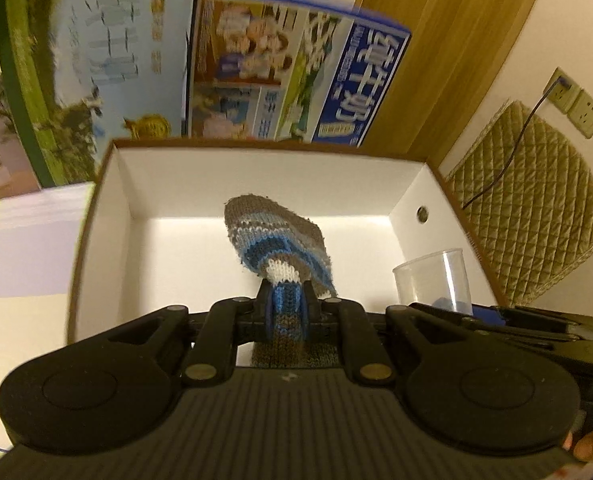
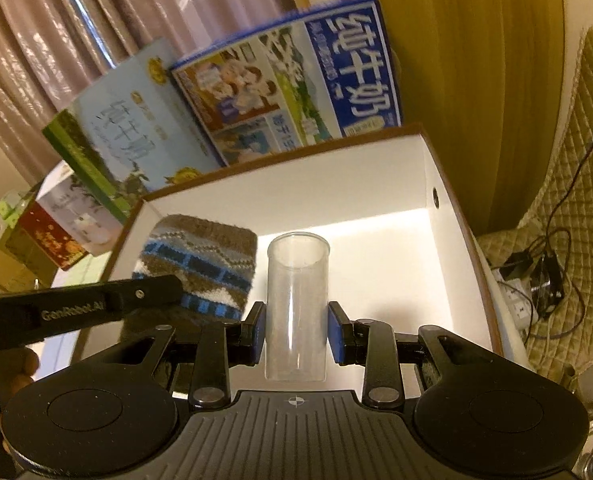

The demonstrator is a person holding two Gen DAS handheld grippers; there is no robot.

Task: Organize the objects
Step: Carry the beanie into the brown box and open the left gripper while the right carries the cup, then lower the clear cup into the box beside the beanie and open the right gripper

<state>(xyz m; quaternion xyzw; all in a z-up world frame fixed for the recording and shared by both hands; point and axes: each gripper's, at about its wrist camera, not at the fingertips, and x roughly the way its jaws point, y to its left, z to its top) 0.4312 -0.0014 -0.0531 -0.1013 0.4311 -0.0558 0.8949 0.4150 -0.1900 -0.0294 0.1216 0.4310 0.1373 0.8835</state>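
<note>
We see our matte black, ribbed left gripper (image 1: 286,314) and right gripper (image 2: 296,332), blue pads (image 2: 259,334), brass-coloured pivot screws (image 2: 209,393).

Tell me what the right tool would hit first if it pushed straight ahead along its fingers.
The right tool, shut on the clear plastic cup, points into the open white box. Nothing lies ahead of the cup, so it would probably meet the box's white floor or far wall first; depth is unclear. The knitted sock hangs clear to its left.

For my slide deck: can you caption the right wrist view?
Right gripper clasps a clear plastic cup over the open white box, beside the striped knitted sock.
</note>
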